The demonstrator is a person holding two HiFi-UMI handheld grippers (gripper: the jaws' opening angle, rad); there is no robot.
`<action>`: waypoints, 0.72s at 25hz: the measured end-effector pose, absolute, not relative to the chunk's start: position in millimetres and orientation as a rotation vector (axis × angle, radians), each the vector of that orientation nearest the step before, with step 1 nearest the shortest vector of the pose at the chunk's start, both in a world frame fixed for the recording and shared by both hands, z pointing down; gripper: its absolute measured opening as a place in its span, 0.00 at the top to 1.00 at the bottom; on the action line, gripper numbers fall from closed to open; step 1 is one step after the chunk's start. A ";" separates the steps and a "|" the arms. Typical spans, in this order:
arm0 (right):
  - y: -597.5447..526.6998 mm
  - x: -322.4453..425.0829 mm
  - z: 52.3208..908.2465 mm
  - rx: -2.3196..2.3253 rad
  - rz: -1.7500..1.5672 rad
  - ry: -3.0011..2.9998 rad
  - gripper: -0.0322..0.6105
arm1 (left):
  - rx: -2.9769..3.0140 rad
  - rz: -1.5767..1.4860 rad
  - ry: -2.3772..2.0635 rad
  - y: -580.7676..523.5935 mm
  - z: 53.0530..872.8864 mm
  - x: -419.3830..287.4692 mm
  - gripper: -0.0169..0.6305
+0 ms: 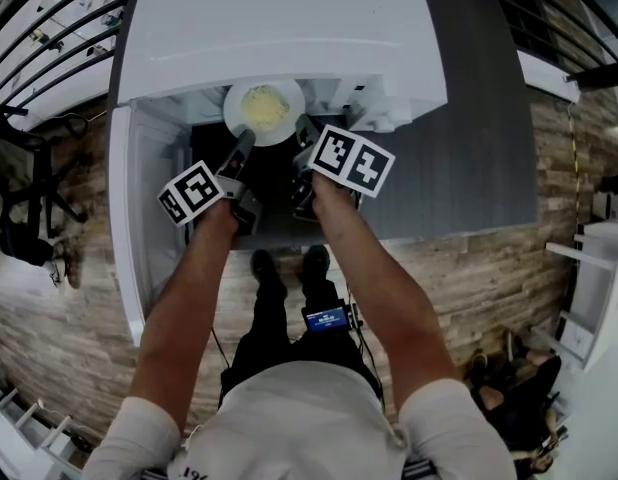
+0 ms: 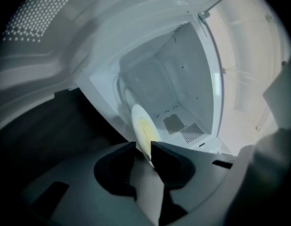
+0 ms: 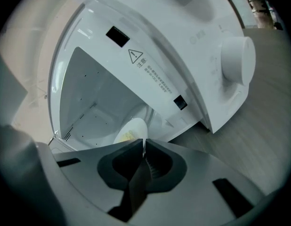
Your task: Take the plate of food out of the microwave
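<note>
The round white ceramic plate (image 1: 264, 108) with a mound of yellow food sits at the mouth of the boxy white microwave (image 1: 289, 28), just under the front edge of its top. From these views I cannot tell whether it is already clear of the oven floor.

It is held by 2 claws, both on the near half of its rim. The left claw (image 1: 244, 148) is closed on the near-left edge, and its own view shows the rim (image 2: 143, 128) wedged between the 2 dark pads (image 2: 143, 149). The right claw (image 1: 307, 133) is pinched down to a narrow slit on the near-right edge, with only a thin sliver of rim (image 3: 131, 131) between its pads (image 3: 144, 147).

The white door (image 1: 124, 218) hangs open to the left, close beside the left forearm. The microwave stands on a grey bench (image 1: 479, 118).

The likely risks:
- Both grips are on the near side, so the far side is unsupported — it could droop and the food could slide off.
- A smooth, thin rim may slip from the pads if the pull is jerky.
- If the 2 hands draw back unevenly, the plate would twist in the grips.
- A low exit could catch the plate's underside on the sill of the opening.
</note>
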State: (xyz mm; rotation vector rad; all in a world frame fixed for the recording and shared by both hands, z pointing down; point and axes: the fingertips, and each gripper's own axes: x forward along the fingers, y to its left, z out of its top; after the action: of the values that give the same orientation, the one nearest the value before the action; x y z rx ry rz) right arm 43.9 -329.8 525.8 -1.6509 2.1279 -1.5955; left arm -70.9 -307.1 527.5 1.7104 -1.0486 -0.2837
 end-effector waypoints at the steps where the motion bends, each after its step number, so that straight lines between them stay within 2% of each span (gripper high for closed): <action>1: -329.5 43.1 525.6 -1.647 -1.596 2.133 0.92 | 1.703 -0.302 -1.040 -309.2 527.9 -71.3 0.85; 8: -327.7 39.8 525.5 -1.690 -1.473 2.323 0.92 | 1.657 -0.366 -1.003 -314.9 530.2 -75.2 0.87; 12: -323.8 44.3 528.7 -1.788 -1.387 2.411 0.85 | 1.647 -0.358 -0.999 -313.8 531.0 -74.5 0.88; 18: -322.1 37.6 533.3 -1.716 -1.410 2.410 0.84 | 1.648 -0.361 -0.976 -312.9 530.4 -73.2 0.91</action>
State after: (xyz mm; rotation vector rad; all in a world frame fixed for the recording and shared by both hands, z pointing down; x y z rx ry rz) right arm 37.6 -322.1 533.3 -1.7156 2.4102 -1.4104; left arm -73.2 -312.9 530.4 1.6476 -0.9762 -0.3608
